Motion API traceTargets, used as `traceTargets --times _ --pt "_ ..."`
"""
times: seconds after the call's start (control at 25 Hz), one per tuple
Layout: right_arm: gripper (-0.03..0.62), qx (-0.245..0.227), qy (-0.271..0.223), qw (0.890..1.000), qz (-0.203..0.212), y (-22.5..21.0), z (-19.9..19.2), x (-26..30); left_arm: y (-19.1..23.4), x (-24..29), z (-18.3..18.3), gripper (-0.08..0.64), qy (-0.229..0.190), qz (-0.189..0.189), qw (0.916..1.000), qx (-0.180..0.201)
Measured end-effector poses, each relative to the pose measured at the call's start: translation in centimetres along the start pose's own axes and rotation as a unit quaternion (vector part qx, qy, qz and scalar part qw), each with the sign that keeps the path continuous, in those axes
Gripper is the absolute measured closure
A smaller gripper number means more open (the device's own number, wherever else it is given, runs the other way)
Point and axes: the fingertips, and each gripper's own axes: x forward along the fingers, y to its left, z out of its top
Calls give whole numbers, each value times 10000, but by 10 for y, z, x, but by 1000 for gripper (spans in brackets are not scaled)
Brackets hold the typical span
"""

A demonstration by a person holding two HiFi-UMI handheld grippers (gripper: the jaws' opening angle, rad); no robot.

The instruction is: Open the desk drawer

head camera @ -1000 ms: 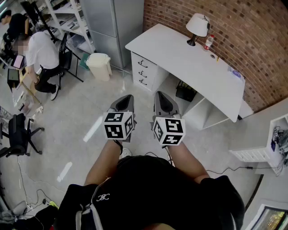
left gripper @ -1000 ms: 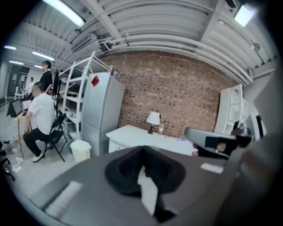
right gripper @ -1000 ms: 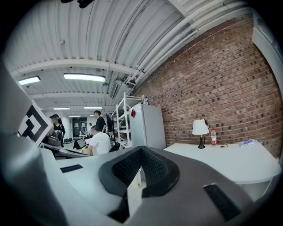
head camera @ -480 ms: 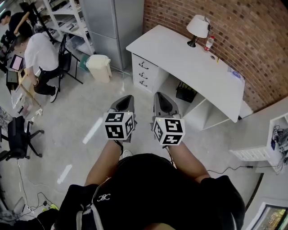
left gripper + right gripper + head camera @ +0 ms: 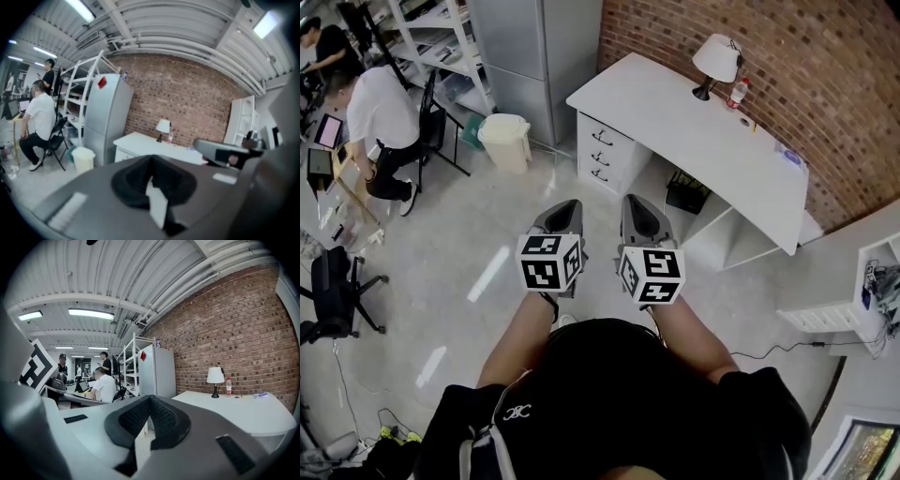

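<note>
Head view: we've got left gripper [image 5: 565,204] and right gripper [image 5: 636,200] both pressed shut, holding nothing; desk drawers [image 5: 600,156] sit closed around 12 o'clock from them, well apart.

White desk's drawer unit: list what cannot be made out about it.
- Head view: white three-drawer unit too small; handle shape and any lock unreadable.
- Left gripper view: drawer fronts mostly hidden behind the grey left gripper.
- Right gripper view: drawers hidden behind the right gripper; only the white desk top shows.
</note>
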Motion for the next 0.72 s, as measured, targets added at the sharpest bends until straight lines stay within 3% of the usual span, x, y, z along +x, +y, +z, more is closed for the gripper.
traceTargets --times 0.36,0.56,0.72 --pt "594 80 34 9994 -331 30 -10 24 45 -7 -7 561 73 -260 9996 -27" --pt "594 126 -101 9981 -594 34 -6 31 65 -9 -7 561 44 -267 9996 -111" --pt "594 164 -91 9982 -569 37 -8 43 76 -2 -8 561 79 -244 9995 -161"
